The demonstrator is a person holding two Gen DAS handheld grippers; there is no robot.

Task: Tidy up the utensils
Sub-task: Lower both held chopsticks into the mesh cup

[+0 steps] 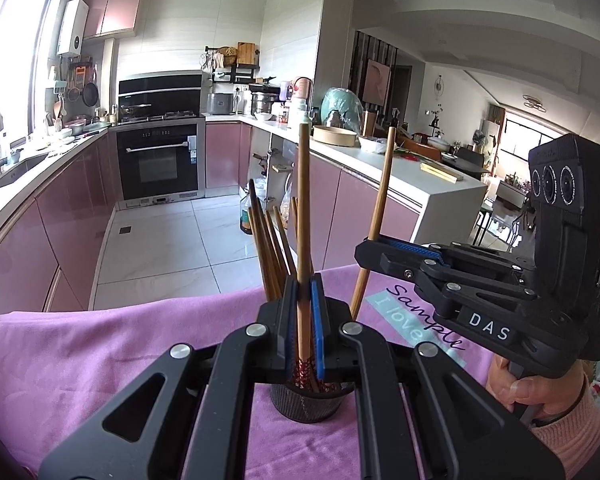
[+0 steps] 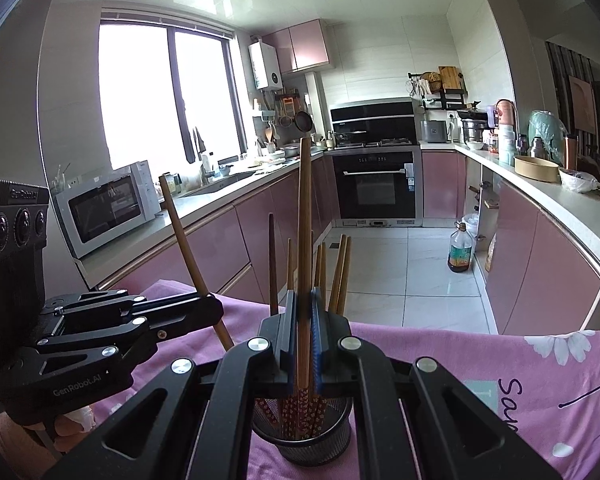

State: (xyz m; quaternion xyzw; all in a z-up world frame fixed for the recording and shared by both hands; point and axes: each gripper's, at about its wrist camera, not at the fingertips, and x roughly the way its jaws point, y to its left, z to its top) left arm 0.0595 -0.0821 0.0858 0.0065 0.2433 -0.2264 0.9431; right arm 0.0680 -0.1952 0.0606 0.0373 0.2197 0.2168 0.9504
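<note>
Your counter carries a pink cloth (image 1: 100, 352), on which a black mesh cup (image 2: 304, 440) stands holding chopsticks. Your left claw (image 1: 304, 320) is clamped on one chopstick (image 1: 303, 200) above the cup; your right claw (image 2: 304, 328) is clamped on another chopstick (image 2: 305, 220) beside it.

We hold a chopstick (image 1: 303, 216) upright in the left claw (image 1: 304, 332), directly over the mesh holder (image 1: 306, 402) that stands on the cloth (image 1: 100, 360) just below and ahead of it. More chopsticks (image 1: 268, 248) stand in the holder, leaning away to the left behind the claw. To its right, the right claw (image 1: 374, 254) grips a second chopstick (image 1: 376, 216), tilted, its lower end beside the holder's rim. From the right claw, the holder sits straight below, the left claw (image 2: 212, 312) off to its left.
</note>
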